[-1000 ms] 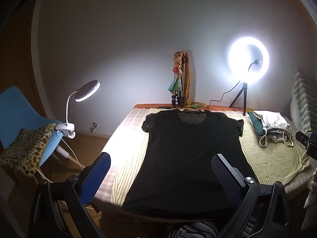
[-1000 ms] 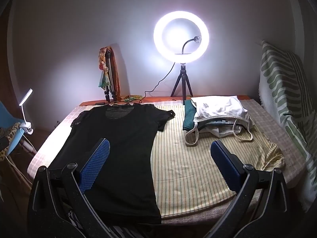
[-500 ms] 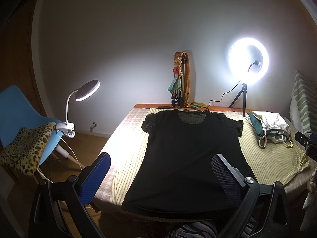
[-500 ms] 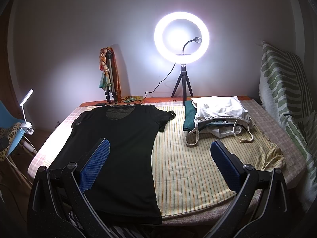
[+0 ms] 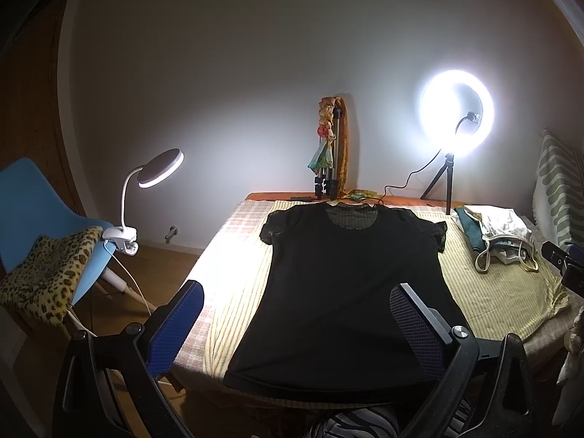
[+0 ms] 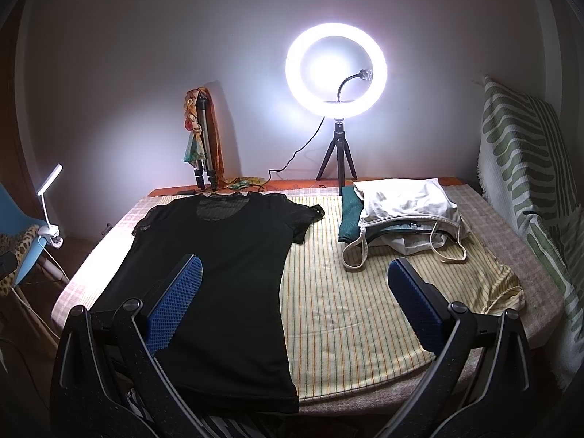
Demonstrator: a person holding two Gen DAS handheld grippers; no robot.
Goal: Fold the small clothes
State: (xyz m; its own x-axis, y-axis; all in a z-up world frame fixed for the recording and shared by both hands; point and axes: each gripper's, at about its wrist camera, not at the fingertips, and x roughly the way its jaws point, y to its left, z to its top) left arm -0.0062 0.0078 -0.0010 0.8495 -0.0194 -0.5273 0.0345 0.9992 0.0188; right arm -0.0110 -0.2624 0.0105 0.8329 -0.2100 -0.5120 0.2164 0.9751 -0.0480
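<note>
as it lies flat on the striped bedcover, black t-shirt: long axis hem-near, collar-far. left gripper nearer, centred over hem, spread wide, empty. right gripper likewise, offset to shirt's right edge.

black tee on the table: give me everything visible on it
The black T-shirt lies spread flat and unfolded on the striped yellow cloth, neckline toward the wall, hem at the near table edge. Short sleeves look sheer or mesh, as does a panel at the scooped neck; the body is opaque, matte, nearly wrinkle-free. Both sleeves are spread outward. Neither the left gripper nor the right gripper touches it; both hang open above. The pile of light clothes sits apart, to its right.
</note>
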